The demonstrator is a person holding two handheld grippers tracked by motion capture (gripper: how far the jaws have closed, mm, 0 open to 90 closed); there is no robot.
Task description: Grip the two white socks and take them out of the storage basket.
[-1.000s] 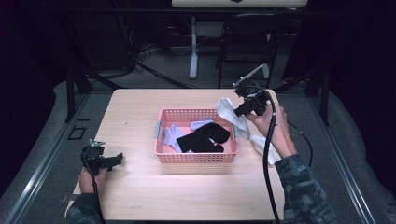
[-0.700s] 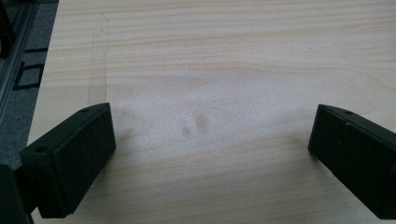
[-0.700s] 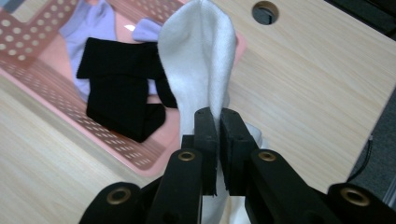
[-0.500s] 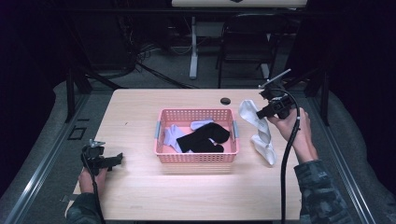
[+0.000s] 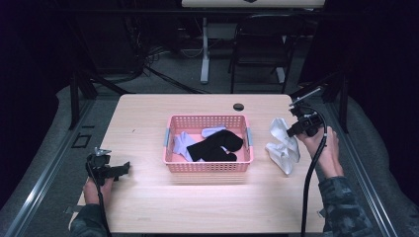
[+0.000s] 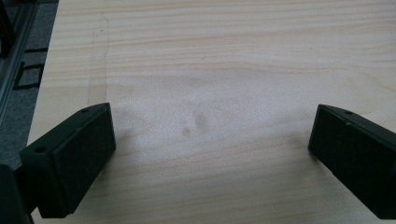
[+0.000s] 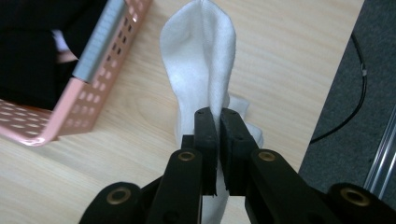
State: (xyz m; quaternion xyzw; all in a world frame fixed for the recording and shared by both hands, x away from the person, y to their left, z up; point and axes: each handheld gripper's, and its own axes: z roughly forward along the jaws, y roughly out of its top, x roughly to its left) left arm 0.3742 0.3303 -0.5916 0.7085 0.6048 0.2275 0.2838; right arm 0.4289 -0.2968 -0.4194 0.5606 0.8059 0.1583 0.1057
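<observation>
A pink basket [image 5: 206,166] stands mid-table and holds a black sock [image 5: 213,146] and pale socks [image 5: 181,144]. To its right, my right gripper [image 5: 291,131] is shut on a white sock [image 5: 277,129], held just above the table beside another white sock [image 5: 282,154] lying there. In the right gripper view the jaws pinch the white sock [image 7: 201,60], and the basket corner [image 7: 88,93] is at the left. My left gripper [image 5: 123,168] rests near the table's front left, open. Its jaws stand wide apart over bare wood [image 6: 210,116].
A small black disc [image 5: 238,106] lies on the table behind the basket. The table's right edge and the floor [image 7: 345,93] with a cable are close to the right gripper. A chair and desk legs stand beyond the far edge.
My right gripper has carried the white sock from the basket's back right corner out to the right of the basket and lower toward the table. The left gripper has stayed still.
</observation>
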